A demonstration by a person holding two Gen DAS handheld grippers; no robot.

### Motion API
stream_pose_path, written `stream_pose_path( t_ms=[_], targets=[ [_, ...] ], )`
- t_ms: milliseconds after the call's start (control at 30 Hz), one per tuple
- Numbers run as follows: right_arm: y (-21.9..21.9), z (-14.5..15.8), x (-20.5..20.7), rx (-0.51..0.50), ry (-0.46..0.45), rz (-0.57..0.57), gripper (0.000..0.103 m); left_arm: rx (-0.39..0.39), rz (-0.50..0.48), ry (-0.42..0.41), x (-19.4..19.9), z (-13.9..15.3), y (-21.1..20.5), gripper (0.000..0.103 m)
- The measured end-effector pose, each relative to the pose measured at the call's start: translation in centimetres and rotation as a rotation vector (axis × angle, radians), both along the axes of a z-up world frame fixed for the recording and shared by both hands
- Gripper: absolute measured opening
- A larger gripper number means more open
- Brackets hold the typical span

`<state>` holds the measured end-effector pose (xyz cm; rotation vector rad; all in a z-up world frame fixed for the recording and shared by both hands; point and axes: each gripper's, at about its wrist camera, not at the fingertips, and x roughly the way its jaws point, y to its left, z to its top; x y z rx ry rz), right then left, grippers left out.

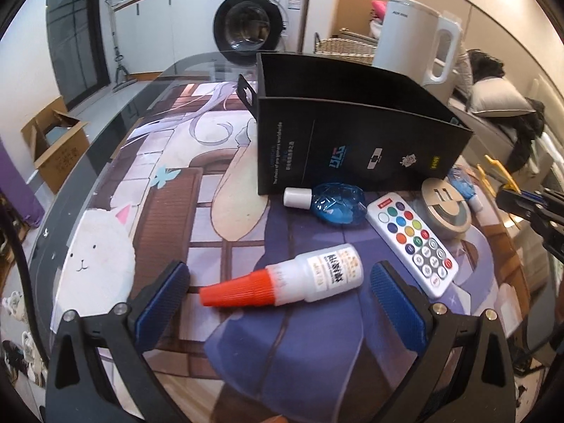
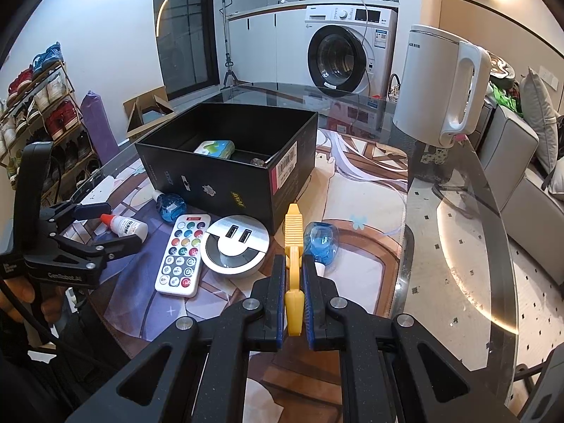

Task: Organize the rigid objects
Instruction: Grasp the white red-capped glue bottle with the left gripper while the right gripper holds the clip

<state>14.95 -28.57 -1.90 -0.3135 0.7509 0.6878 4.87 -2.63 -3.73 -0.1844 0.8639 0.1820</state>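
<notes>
Presently the right gripper (image 2: 294,282) is seen clamped on a yellow clip (image 2: 293,243), whose ridged tip juts forward past the blue pads (image 2: 307,282). The left gripper (image 1: 278,282) is held with its jaws wide apart, a red-capped white bottle (image 1: 299,280) lying on its side between the pads (image 1: 165,292), touched by neither.

A black box (image 2: 225,155) is set open on the printed mat (image 1: 158,211), with a green-and-white packet (image 2: 215,148) and a small clear object resting inside. Along the box's near wall lie a blue bottle with a white cap (image 1: 331,202), a white remote with coloured buttons (image 1: 412,243), a round silver USB hub (image 2: 236,246) and a second blue bottle (image 2: 320,243), all close together; the remote and hub are touching or nearly so. Open mat is left at the left gripper's near side, and bare glass table (image 2: 458,246) is seen to the right of the right gripper, out to the curved edge.

A white kettle (image 2: 440,84) is stood near the table's far right rim, well apart from the box.

In the left wrist view the box's interior is hidden by its wall, and the second blue bottle is partly covered by the hub. The bottle's label cannot be read. The right gripper is cut off at that view's right edge.
</notes>
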Motion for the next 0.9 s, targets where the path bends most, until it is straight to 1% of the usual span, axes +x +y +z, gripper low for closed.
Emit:
stream_pose_path(
  t_ms=[100, 133, 233, 267, 333, 367, 700, 900],
  targets=[
    [0.1, 0.0, 0.0, -0.003, 0.002, 0.002, 0.009, 0.033, 0.042, 0.009, 0.7, -0.2, -0.5, 0.103],
    [0.1, 0.0, -0.1, -0.005, 0.001, 0.005, 0.009, 0.051, 0.042, 0.012, 0.8, -0.3, -0.7, 0.103],
    [0.1, 0.1, -0.2, -0.004, -0.002, 0.006, 0.009, 0.055, 0.034, -0.006, 0.4, -0.4, -0.6, 0.101],
    [0.0, 0.2, -0.2, -0.003, -0.003, 0.005, 0.009, 0.058, 0.030, -0.013, 0.1, -0.4, -0.6, 0.100],
    [0.1, 0.2, -0.2, -0.003, -0.005, 0.004, 0.009, 0.064, 0.011, -0.031, -0.5, -0.3, -0.5, 0.087],
    [0.1, 0.2, -0.2, -0.002, -0.007, 0.003, 0.009, 0.068, 0.000, -0.036, -0.7, -0.2, -0.6, 0.086],
    [0.4, 0.6, -0.6, 0.006, -0.024, 0.016, 0.009, 0.064, -0.058, -0.065, -1.5, 0.1, -0.3, 0.086],
    [0.7, 0.8, -0.8, 0.024, -0.029, 0.031, 0.009, 0.055, -0.089, -0.123, -2.1, 1.4, 0.1, 0.086]
  ],
)
